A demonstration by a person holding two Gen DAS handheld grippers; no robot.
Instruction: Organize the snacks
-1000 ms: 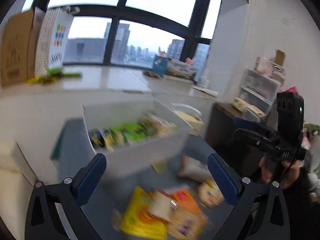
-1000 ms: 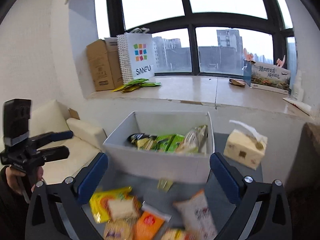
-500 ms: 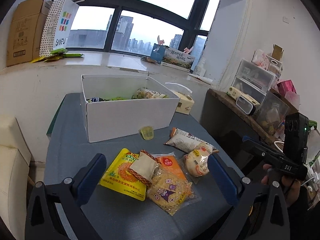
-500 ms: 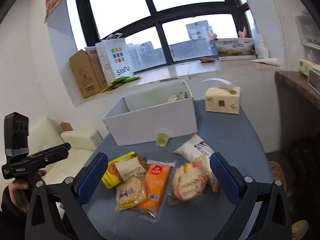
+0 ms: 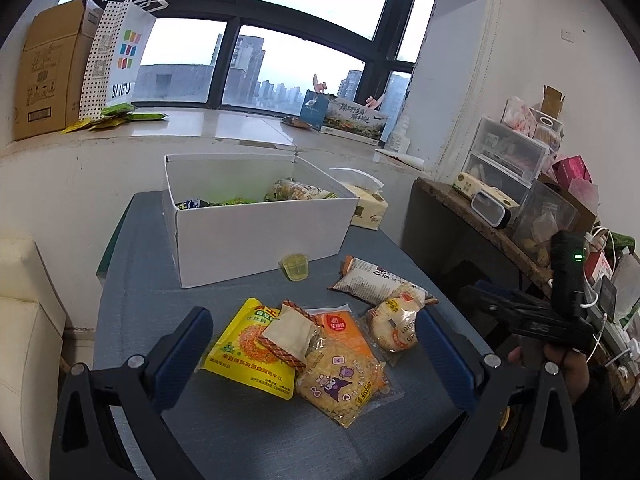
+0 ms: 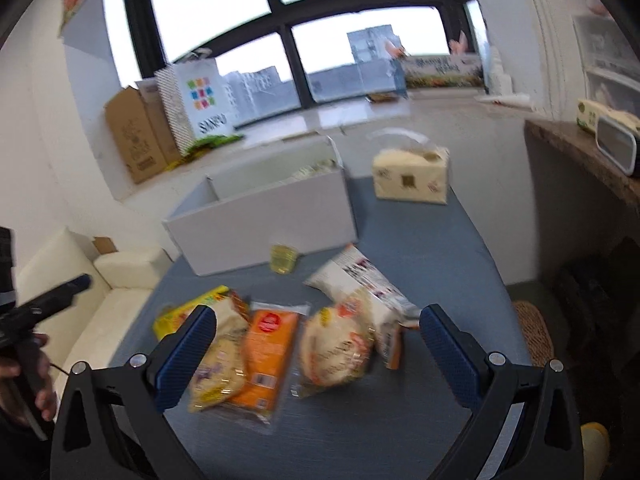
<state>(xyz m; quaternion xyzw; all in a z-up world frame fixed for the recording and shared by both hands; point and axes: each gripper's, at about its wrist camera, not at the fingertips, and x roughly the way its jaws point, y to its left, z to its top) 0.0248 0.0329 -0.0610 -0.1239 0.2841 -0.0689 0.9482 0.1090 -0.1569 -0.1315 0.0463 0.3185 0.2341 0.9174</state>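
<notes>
Blue-grey tabletop [image 5: 152, 272] carries everything, and the biggest thing on it is the white cardboard box [image 5: 256, 236], open-topped, with several packets already lying inside, green wrappers among them. Just beside the box's far right corner sits a cream tissue pack [image 5: 370, 210] with a sheet sticking up.

Loose snacks lie in a cluster on the near side of the box. A yellow packet [image 5: 244, 348] is flat at the left of the cluster, with a small beige packet edged in orange braid [image 5: 290, 334] lying across its right side. Next comes an orange packet [image 5: 340, 324], partly covered by a clear bag of pale yellow puffs with cartoon print [image 5: 340, 384]. To the right, a round bun in clear wrap [image 5: 394, 324] rests against a long white and brown packet [image 5: 374, 280]. A small yellow-green jelly cup [image 5: 295, 268] stands alone, just in front of the box wall.

The left gripper [image 5: 310, 354] hovers above the cluster with its jaws spread wide, holding nothing. The right gripper [image 6: 318, 354] is likewise spread wide and empty over the orange packet and bun; its view is blurred.
</notes>
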